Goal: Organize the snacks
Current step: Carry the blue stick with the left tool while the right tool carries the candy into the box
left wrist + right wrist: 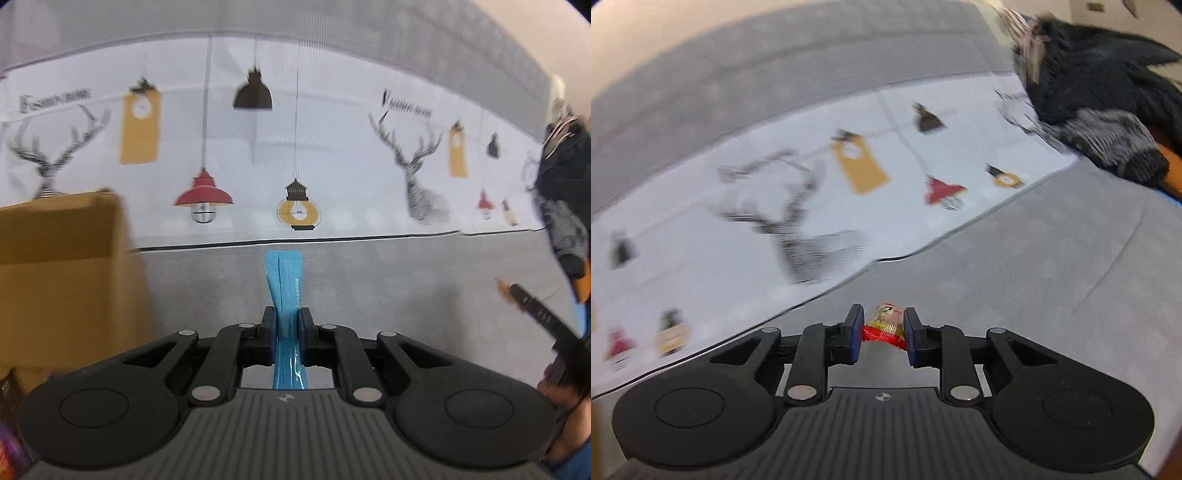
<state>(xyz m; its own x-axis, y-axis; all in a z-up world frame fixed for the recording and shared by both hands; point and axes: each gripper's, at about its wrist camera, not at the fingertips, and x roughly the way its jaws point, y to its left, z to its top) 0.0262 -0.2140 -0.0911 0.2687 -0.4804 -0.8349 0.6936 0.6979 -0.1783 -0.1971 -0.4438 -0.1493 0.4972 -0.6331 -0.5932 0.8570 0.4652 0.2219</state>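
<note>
My left gripper [287, 318] is shut on a thin blue snack packet [284, 280] that stands on edge between the pads and sticks out forward over the grey surface. My right gripper [882, 325] is shut on a small red and gold wrapped snack [885, 326], held crosswise between its blue pads above the grey surface. In the left wrist view the other gripper's black and orange finger [532, 306] shows at the right edge. An open cardboard box [62, 266] stands at the left of that view.
A white cloth [295, 166] printed with lamps and deer heads covers the far part of the grey surface [1034, 277]. A dark fuzzy garment [1097, 92] lies at the right. Colourful packets [11, 443] show at the lower left.
</note>
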